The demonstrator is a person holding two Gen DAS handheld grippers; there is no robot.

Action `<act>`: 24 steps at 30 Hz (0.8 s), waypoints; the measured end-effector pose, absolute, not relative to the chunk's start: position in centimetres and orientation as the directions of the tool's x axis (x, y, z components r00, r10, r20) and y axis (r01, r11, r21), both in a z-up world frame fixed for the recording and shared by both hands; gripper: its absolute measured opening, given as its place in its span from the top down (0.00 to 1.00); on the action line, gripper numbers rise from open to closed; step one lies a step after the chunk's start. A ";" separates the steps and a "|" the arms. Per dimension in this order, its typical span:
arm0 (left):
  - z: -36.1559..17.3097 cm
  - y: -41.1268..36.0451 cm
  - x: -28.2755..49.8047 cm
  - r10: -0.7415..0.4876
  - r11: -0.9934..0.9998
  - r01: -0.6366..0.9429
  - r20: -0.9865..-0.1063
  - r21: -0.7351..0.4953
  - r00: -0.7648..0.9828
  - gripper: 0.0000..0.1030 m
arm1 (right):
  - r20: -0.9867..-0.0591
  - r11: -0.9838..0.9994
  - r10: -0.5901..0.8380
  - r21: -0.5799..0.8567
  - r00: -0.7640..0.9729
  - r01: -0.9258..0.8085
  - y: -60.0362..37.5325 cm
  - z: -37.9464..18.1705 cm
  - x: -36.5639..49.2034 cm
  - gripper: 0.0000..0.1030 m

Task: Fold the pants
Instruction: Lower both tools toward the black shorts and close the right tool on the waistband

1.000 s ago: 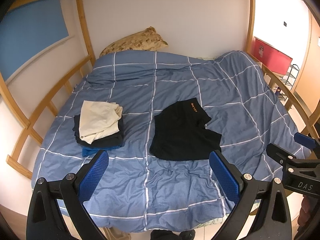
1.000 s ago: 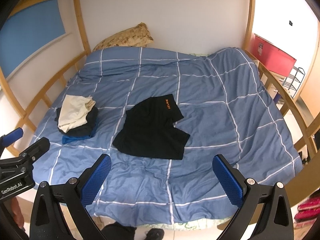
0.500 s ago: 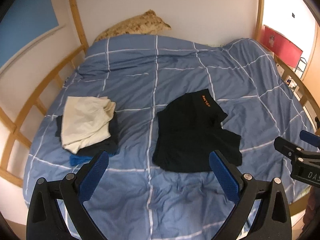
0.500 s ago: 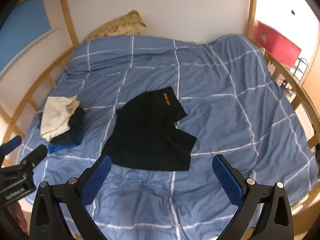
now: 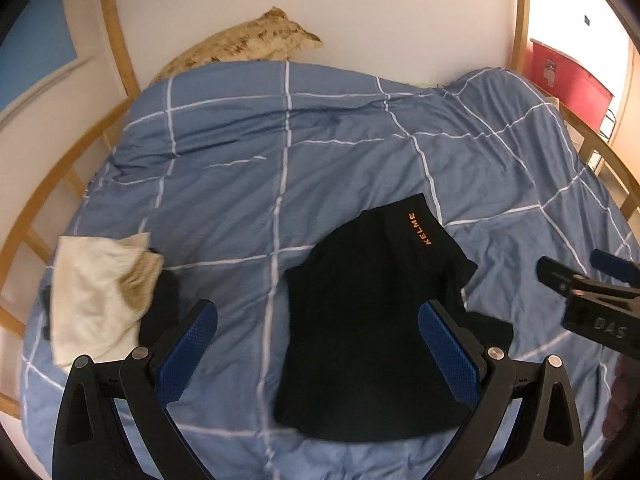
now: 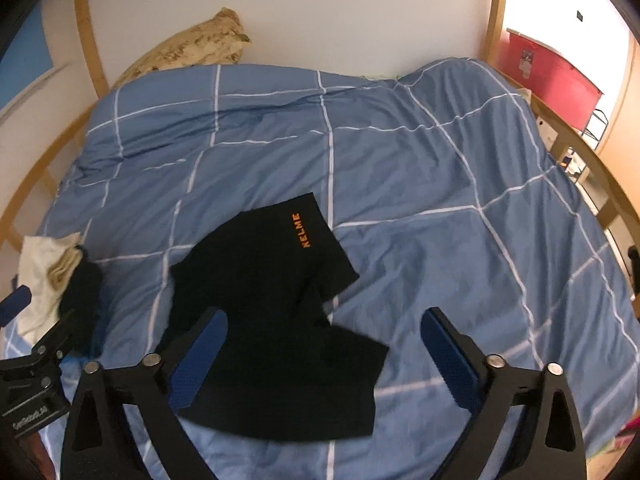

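Both grippers are spread wide with nothing between the pads. The left gripper (image 5: 318,350) hangs right over the black shorts (image 5: 380,320), which lie flat on the blue checked duvet (image 5: 340,152), orange lettering on the far leg. The right gripper (image 6: 324,354) has just been closing a little, but it's still wide apart and not touching anything, and the shorts (image 6: 276,320) sit under its left finger, spilling toward the middle. Off to the left of the left gripper there's a stack of folded clothes (image 5: 100,296), cream piece on top, dark stuff underneath. Way out at the far end, a tan patterned pillow (image 5: 244,46) leans on the white wall. A wooden bed frame (image 5: 120,40) curves around the sides, and there's a red box (image 6: 548,76) past the far right corner.
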State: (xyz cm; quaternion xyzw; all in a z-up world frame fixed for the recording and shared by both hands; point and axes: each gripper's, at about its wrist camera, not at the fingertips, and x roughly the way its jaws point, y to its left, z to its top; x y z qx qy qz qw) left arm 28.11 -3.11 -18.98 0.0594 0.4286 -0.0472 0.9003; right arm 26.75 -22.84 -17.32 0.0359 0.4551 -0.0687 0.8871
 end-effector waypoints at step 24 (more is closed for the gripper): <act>-32.9 -9.0 39.4 -0.020 0.993 0.112 -0.883 0.037 0.470 0.01 | -0.937 0.984 -0.045 0.017 0.347 0.176 -27.9 -36.6 42.0 0.41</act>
